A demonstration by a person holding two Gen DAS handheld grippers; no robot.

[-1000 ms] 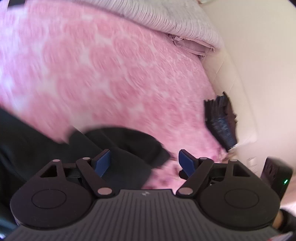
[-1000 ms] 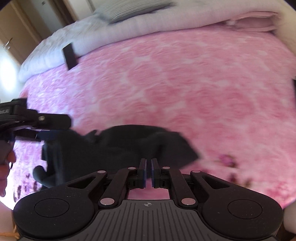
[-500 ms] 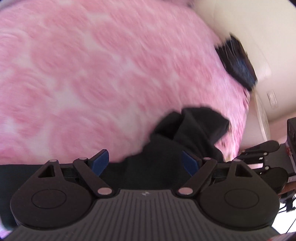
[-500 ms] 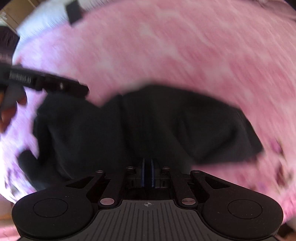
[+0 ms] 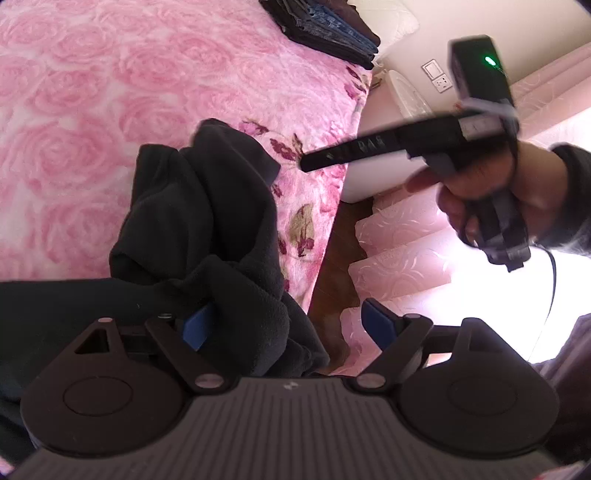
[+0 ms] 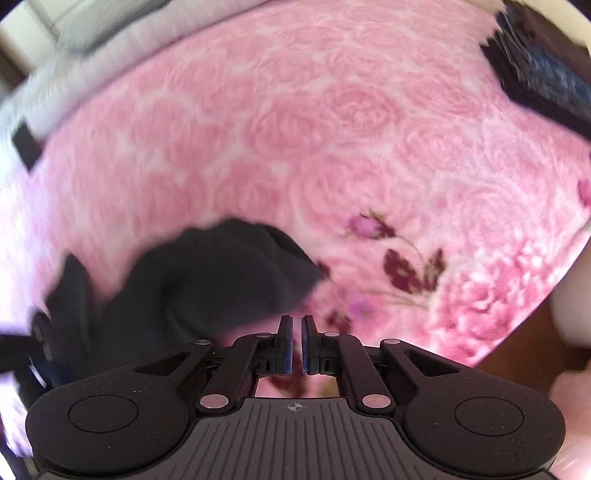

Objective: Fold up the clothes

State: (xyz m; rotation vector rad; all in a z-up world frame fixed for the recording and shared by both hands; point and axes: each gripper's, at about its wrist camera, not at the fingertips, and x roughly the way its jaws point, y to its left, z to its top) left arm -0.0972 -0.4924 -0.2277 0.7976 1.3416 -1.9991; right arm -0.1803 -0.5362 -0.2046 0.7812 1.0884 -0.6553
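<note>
A black garment point(image 5: 199, 206) lies crumpled on the pink rose-patterned bedspread point(image 5: 74, 129), close to the bed's edge. My left gripper point(image 5: 286, 325) is open, and a fold of the garment drapes over its left finger and partly fills the gap. In the right wrist view the garment point(image 6: 221, 277) sits left of my right gripper point(image 6: 297, 339), whose pads are shut with only a thin slit and no cloth between them. From the left wrist view, the right gripper point(image 5: 310, 162) hovers just right of the garment, held by a hand point(image 5: 476, 192).
A stack of folded dark clothes point(image 5: 325, 29) sits at the far corner of the bed, also in the right wrist view as a stack point(image 6: 543, 74). Beyond the bed edge are brown floor point(image 5: 332, 258), a pink curtain point(image 5: 406, 240) and a white wall with sockets point(image 5: 436, 77).
The right gripper has drawn back to the right, off the garment it was buried in. The left view has swung toward the bed edge, and the garment is now bunched at the left finger.
</note>
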